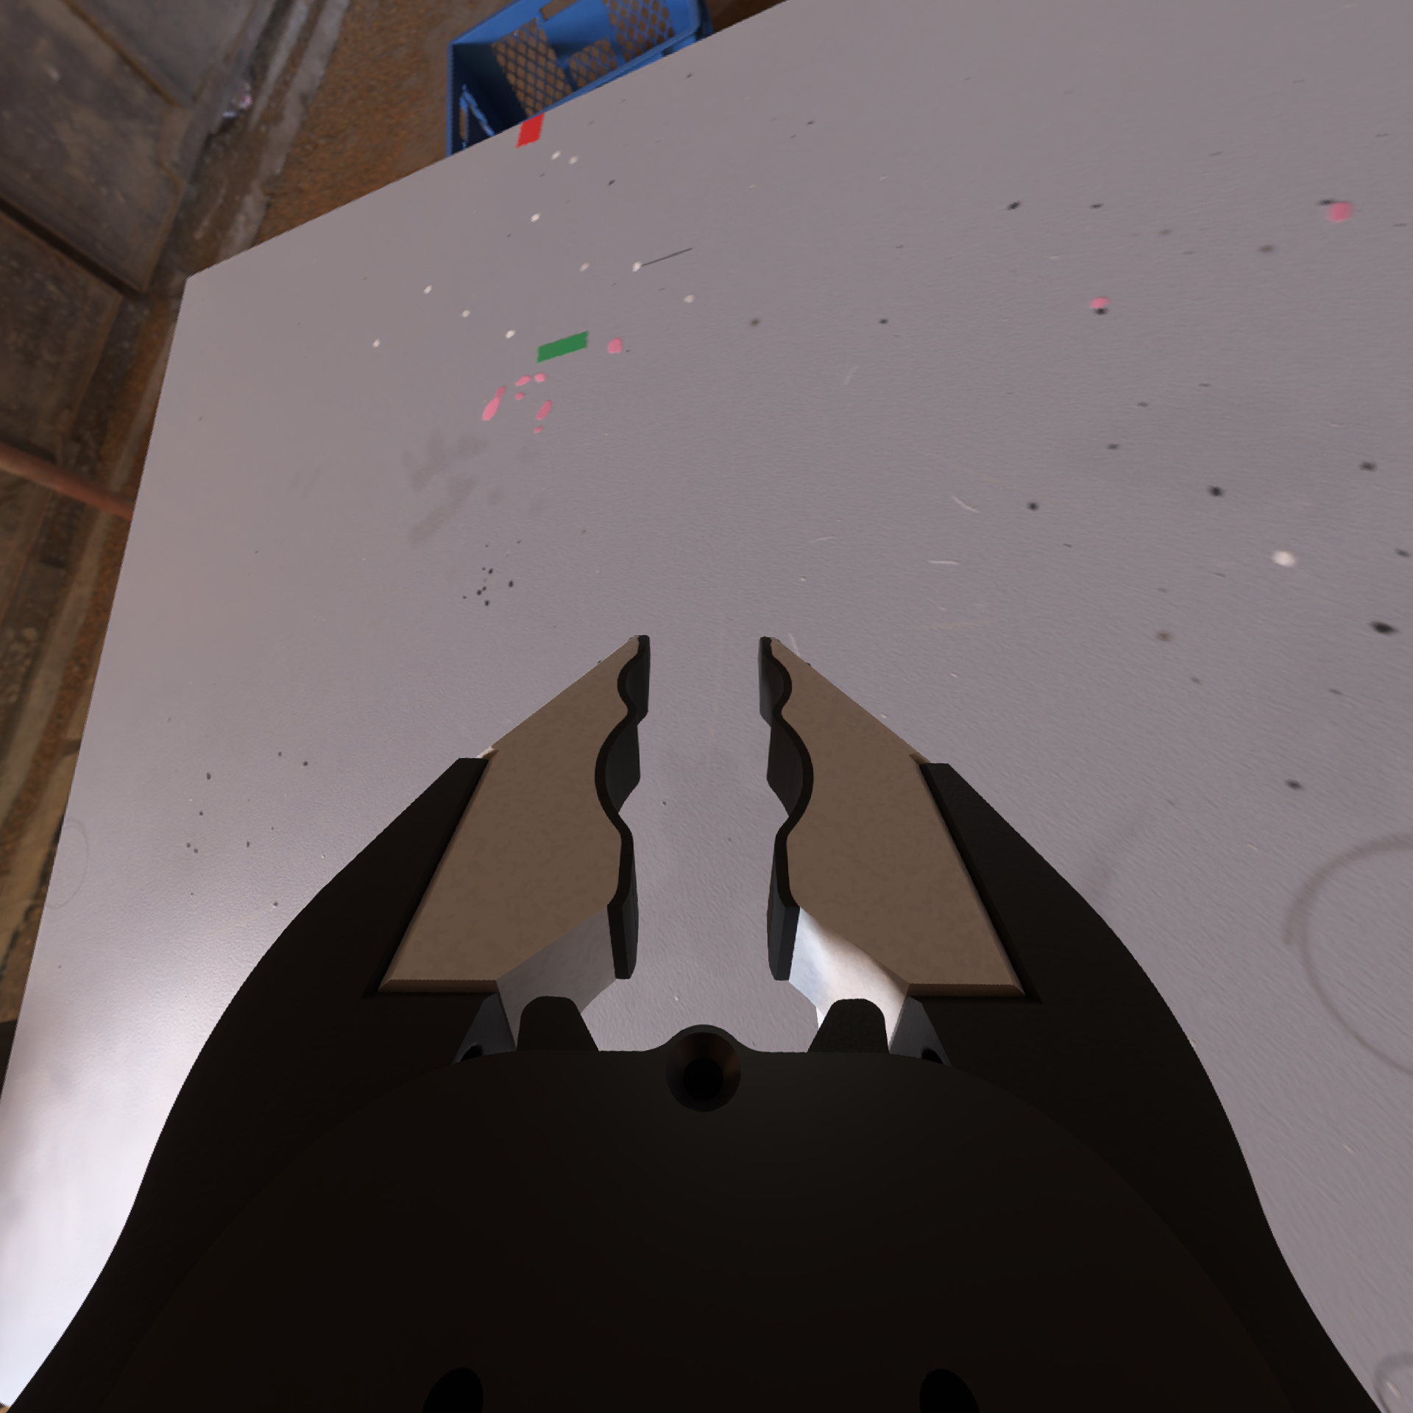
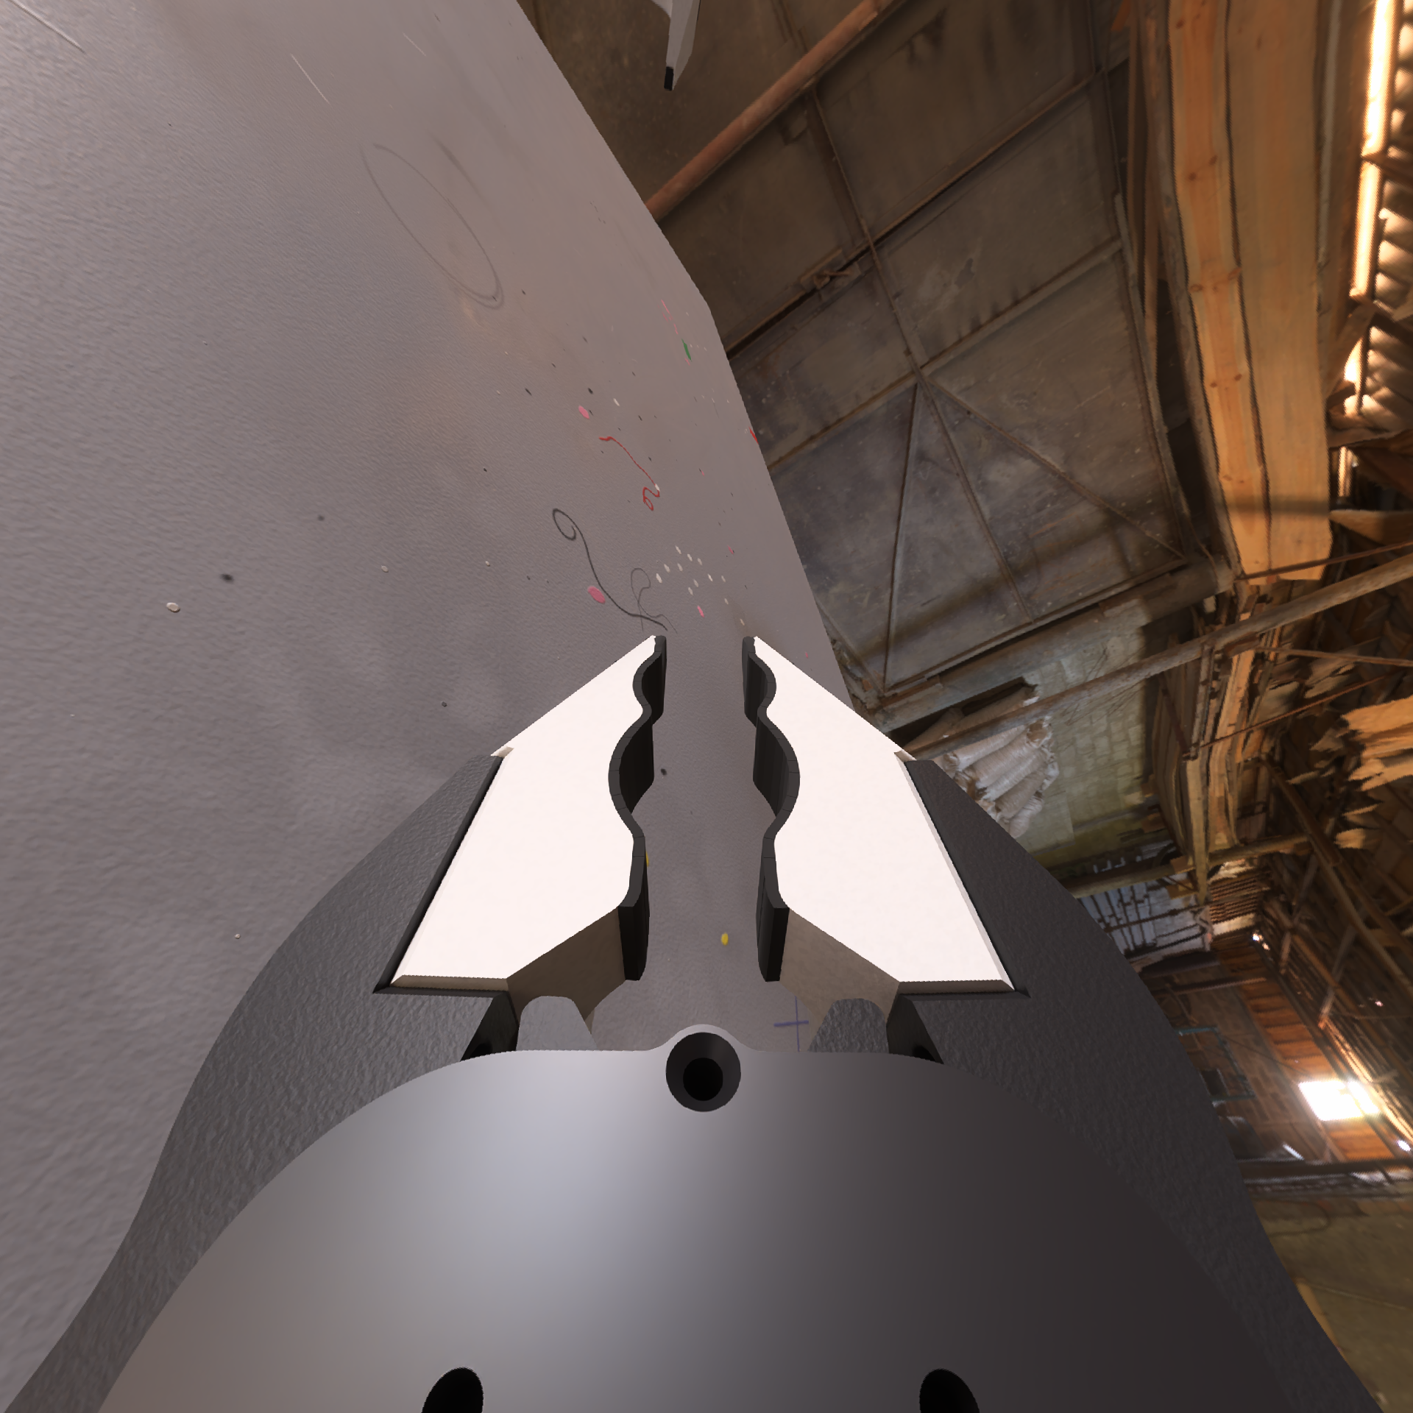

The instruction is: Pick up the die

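Observation:
No die shows in either view. My left gripper [image 1: 703, 642] has brown fingers [image 1: 535, 841] and stands open with nothing between them, tilted down over the grey table [image 1: 994, 459]. My right gripper [image 2: 704, 642] has white fingers [image 2: 550, 841] and is open with a narrower gap, also empty. It sits over the same table [image 2: 229, 535] near its right edge. Neither gripper touches anything.
A blue mesh crate [image 1: 566, 61] stands beyond the table's far edge. A green patch [image 1: 562, 345], a red patch [image 1: 530, 130] and paint specks mark the tabletop. In the right wrist view a pale object with a dark tip [image 2: 680, 38] shows past the table's far end.

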You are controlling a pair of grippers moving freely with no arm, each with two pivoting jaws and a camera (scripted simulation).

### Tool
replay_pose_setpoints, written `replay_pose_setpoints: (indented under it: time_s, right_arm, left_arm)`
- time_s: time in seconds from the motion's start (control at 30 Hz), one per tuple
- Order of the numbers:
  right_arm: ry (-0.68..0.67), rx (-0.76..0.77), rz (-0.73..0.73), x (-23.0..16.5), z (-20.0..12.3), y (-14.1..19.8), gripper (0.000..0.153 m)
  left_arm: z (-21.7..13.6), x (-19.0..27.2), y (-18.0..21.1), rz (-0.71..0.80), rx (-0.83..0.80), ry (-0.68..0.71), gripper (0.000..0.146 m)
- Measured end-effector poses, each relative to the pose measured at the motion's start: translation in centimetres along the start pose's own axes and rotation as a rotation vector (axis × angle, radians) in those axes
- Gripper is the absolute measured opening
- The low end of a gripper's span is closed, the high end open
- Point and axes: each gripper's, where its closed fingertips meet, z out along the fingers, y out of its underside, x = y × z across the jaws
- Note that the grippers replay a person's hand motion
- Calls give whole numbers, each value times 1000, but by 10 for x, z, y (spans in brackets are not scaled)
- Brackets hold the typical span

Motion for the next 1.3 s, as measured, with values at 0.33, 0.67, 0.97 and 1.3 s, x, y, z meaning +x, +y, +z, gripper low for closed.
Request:
replay_pose_setpoints:
  time_s: [0.33, 0.67, 0.97, 1.3]
  right_arm:
    - [-23, 6, 31, -2, 2, 0, 20]
    - [38, -28, 88, 17, -6, 5, 20]
    - [-45, 49, 622, 50, -78, -5, 19]
    - [-100, -58, 727, 162, -238, 47, 14]
  left_arm:
    - [-110, 129, -41, -43, 284, 465, 36]
    - [-126, 343, -125, 70, 857, 688, 39]
    - [-82, 451, -115, 258, 939, 652, 40]
    - [-86, 452, -108, 260, 966, 674, 38]
